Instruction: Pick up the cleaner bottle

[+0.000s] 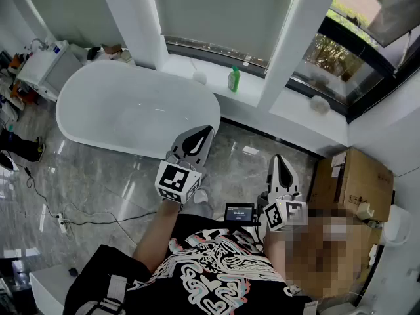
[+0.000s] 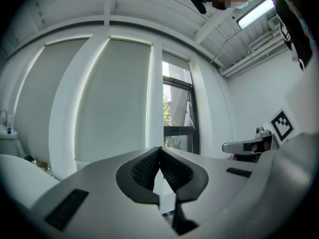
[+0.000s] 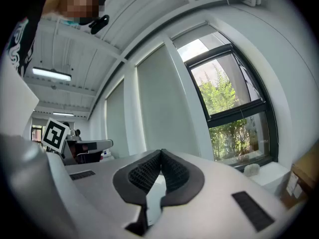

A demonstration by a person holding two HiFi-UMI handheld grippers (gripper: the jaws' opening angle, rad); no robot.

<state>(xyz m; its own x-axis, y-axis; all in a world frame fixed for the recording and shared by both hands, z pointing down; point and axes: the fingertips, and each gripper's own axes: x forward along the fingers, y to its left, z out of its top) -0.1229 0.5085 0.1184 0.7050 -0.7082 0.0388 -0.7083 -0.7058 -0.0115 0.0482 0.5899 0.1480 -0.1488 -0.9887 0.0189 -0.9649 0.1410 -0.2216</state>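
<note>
Left gripper (image 1: 207,131) and right gripper (image 1: 278,159) are pinched closed, empty; green cleaner bottle (image 1: 233,79) on windowsill (image 1: 262,96), label unreadable.

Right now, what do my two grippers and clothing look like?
Both the left gripper and right gripper are pale grey, tapering to a point, with black ribbed pads and a cube of black-and-white square markers behind. The person wears a black T-shirt with white print.

We see a glossy white bathtub (image 1: 125,107), polished marble-look floor (image 1: 98,182), matt cardboard box (image 1: 351,179) and green plastic cleaner bottle (image 1: 233,79).
</note>
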